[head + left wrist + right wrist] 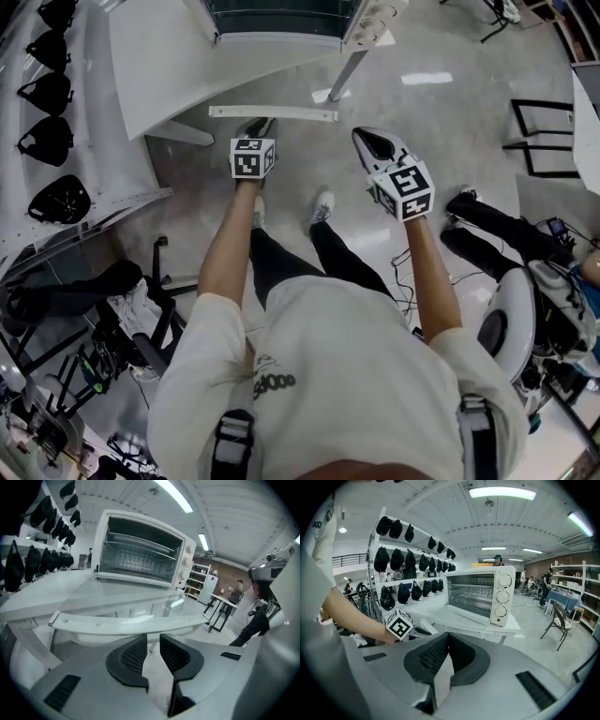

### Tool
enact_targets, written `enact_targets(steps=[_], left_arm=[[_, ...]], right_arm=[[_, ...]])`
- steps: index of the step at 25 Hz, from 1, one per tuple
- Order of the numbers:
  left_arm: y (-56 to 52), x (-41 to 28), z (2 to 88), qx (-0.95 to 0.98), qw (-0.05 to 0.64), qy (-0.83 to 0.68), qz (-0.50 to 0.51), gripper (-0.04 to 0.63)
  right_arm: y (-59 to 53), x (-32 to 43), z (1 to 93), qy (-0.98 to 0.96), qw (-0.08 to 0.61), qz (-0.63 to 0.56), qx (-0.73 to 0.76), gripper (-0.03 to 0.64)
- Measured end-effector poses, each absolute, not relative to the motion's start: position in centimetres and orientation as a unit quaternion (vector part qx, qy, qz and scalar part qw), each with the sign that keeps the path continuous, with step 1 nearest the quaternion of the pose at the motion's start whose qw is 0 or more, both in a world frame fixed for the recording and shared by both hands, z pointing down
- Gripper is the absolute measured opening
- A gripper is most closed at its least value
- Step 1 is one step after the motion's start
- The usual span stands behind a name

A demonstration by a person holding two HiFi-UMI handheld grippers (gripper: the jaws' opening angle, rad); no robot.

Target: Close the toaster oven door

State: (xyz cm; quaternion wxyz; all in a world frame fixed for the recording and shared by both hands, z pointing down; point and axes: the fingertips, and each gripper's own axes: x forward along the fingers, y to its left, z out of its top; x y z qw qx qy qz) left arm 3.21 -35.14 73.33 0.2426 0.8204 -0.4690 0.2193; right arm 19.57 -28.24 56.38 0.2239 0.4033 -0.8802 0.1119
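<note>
Nothing is done yet: the door (117, 597) of the white oven (140, 550) on the table (28, 604) lies fully open, a flat glass panel with a white handle (126, 623) along its near edge. My left gripper (153, 639) is close to that handle without touching it, jaws narrowly apart and empty. My right gripper (446, 637) is off to the side, jaws together and empty. The door must be lifted shut.

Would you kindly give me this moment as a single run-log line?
toaster oven door: open, lying flat | left claw: open, empty, near door's front edge | right claw: shut, empty
</note>
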Motion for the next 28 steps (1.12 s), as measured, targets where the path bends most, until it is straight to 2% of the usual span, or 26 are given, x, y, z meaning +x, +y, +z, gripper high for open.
enact_targets(steps=[3, 6, 12, 17, 24, 28], left_arm=[[-35.1, 3.0, 72.9, 0.816, 0.246, -0.478, 0.214, 0.087], [-35.2, 2.6, 71.8, 0.81, 0.242, -0.49, 0.211, 0.042], [-35.0, 2.5, 68.3, 0.811, 0.225, -0.505, 0.191, 0.041], [-35.4, 2.7, 63.9, 0.814, 0.196, -0.522, 0.162, 0.04], [-37.9, 3.5, 58.3, 0.828, 0.133, -0.526, 0.142, 0.025], [-39.4, 3.5, 56.4, 0.826, 0.121, -0.531, 0.148, 0.02]], right_arm=[[-28.2, 20.1, 56.3, -0.877, 0.221, 0.113, 0.411, 0.009], [-28.5, 20.4, 55.9, -0.876, 0.216, 0.113, 0.417, 0.009], [-29.7, 20.5, 53.7, -0.88, 0.196, 0.095, 0.423, 0.009], [-31.1, 20.3, 50.7, -0.889, 0.143, 0.123, 0.417, 0.009], [-32.9, 20.1, 47.8, -0.901, 0.131, 0.078, 0.406, 0.009], [-33.7, 20.3, 47.1, -0.9, 0.136, 0.063, 0.408, 0.009]])
